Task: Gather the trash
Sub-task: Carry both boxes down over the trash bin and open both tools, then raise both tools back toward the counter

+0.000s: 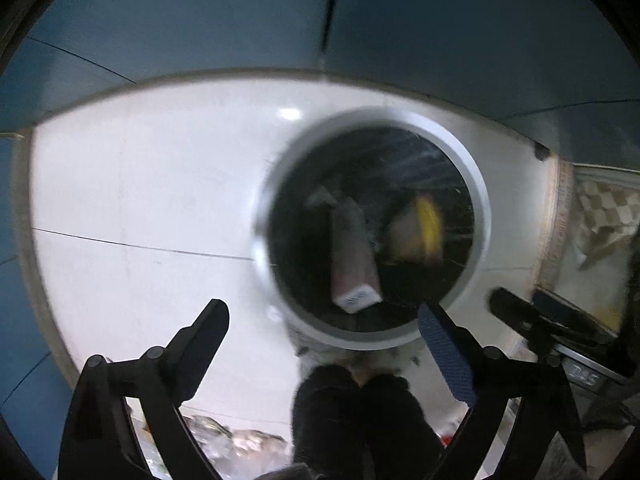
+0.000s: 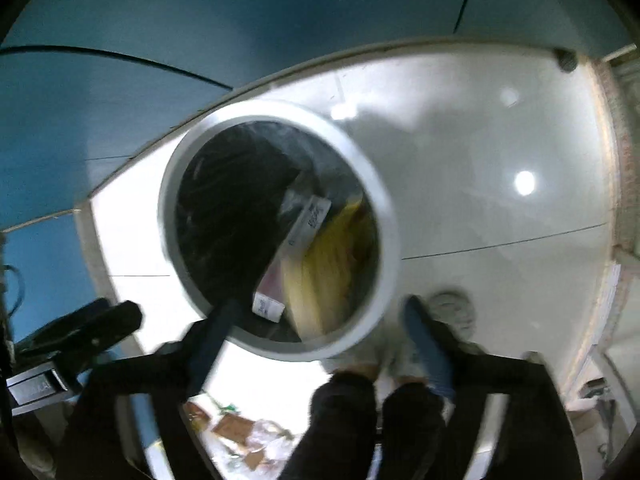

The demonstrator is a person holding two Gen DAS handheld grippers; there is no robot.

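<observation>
Both tools hang over a round bin (image 1: 372, 224) with a pale metal rim, standing on a white tiled floor (image 1: 140, 184). The left tool (image 1: 324, 344) is spread wide and holds nothing; the bin mouth lies just ahead of it and toward its right finger. The right tool (image 2: 316, 344) is also wide and empty, with the bin rim directly between and ahead of its fingers.

Inside the bin, ahead of each tool, lie a pinkish carton with a white labelled end (image 1: 354, 264) and a yellow wrapper (image 1: 420, 228), resting against a dark liner. More litter (image 2: 244, 436) sits on the floor behind and below the right tool, near the person's dark-trousered legs (image 1: 360, 420); it looks like clear plastic and brown card, though blur hides the details.

Judging from this, the main risks are:

1. The 2 tools are close beside each other, so turning back toward the loose litter could knock one against the other.
2. The right tool's left finger overlaps the rim in view; a careless swing might clip the bin and tip it.
3. Crinkly clear plastic is likely to slip from a shallow pinch.
4. The legs stand just behind the bin and may crowd the reach.
</observation>
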